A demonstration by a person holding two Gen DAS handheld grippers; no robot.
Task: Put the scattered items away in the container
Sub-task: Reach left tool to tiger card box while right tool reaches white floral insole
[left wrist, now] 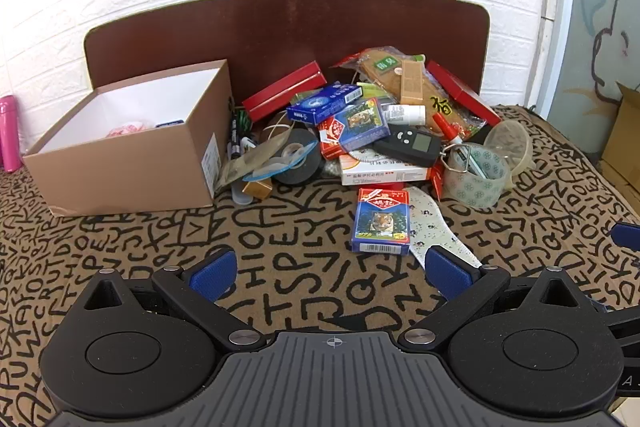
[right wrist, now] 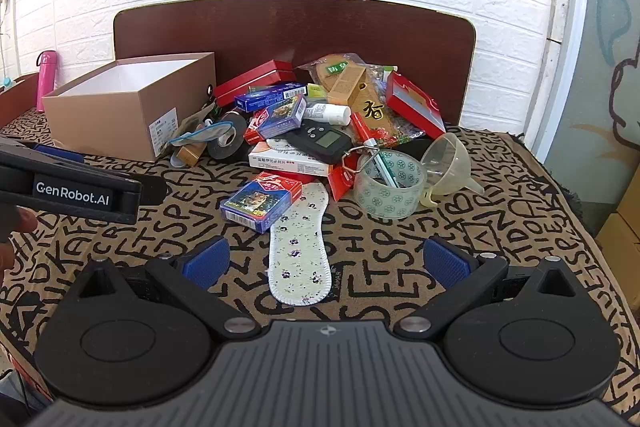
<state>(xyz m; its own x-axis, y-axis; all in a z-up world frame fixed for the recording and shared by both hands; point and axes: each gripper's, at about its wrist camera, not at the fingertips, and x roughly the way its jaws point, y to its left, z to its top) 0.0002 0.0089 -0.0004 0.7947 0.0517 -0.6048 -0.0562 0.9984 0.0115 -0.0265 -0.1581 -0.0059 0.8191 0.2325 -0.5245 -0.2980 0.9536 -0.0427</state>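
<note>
Left wrist view: left hand-held gripper (left wrist: 332, 273) jaws wide, nothing between. Card pack (left wrist: 382, 221) lies just ahead, slightly right, long axis running near-to-far; left hand nearer it. Cardboard box (left wrist: 128, 163) far left, open; contents mostly hidden by near wall. Pile (left wrist: 380, 123) behind pack, items overlapping.

Right wrist view: right hand-held gripper (right wrist: 326, 265) jaws wide, empty. Insole (right wrist: 298, 247) directly ahead, long axis near-to-far, heel between fingers' line. Box interior unseen.
</note>
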